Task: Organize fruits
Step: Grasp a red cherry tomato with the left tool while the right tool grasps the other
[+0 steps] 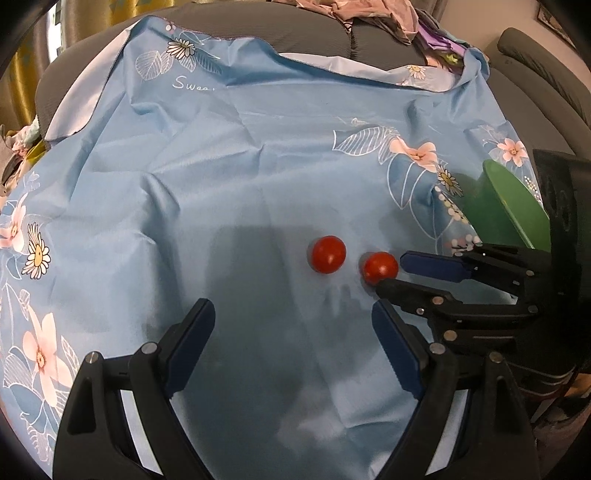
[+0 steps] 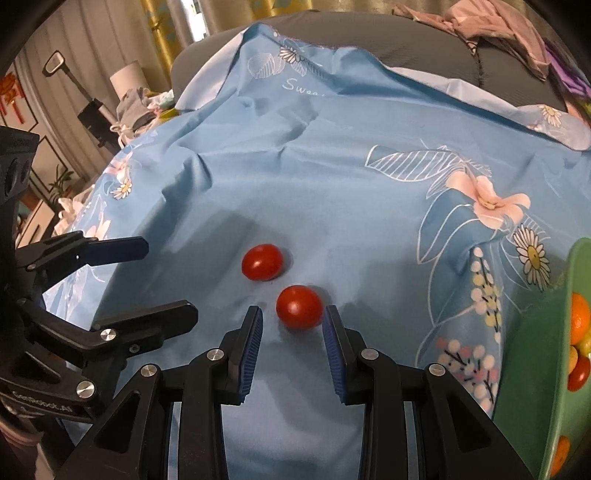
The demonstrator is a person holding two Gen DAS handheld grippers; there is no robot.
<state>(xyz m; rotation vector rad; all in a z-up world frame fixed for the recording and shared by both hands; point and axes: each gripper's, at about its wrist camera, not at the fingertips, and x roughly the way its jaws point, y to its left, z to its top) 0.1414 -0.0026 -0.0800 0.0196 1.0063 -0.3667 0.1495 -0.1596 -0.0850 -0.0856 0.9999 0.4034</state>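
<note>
Blue floral cloth [image 2: 332, 177] covers the whole work surface, creased and printed with pink flowers, daisies and white leaf outlines; grey cushions [image 1: 295, 33] show past its far edge, with crumpled pink fabric [image 2: 491, 26] heaped on them at far right.

Next in size is the green bowl [image 2: 532, 369], at the right edge of the cloth. In the right wrist view its wall fills the near right corner and its inside shows an orange fruit [image 2: 579, 317] at the top, a red one [image 2: 579, 373] lower down, yellowish pieces between them and another orange piece near the bottom. In the left wrist view only its green rim [image 1: 513, 206] shows, behind the right tool; the contents cannot be seen there.

Both tongs are spread and hold nothing. The right tongs [image 2: 291, 332] sit low over the cloth with their blue pads either side of the near tomato [image 2: 299, 306], not touching it. The left tongs [image 1: 291, 321] hover wide apart to the left, well short of either fruit.

Two tomatoes lie on the bare cloth near its middle, close together but apart: the near one between the right pads, the far tomato [image 2: 262, 262] just beyond it to the left.
</note>
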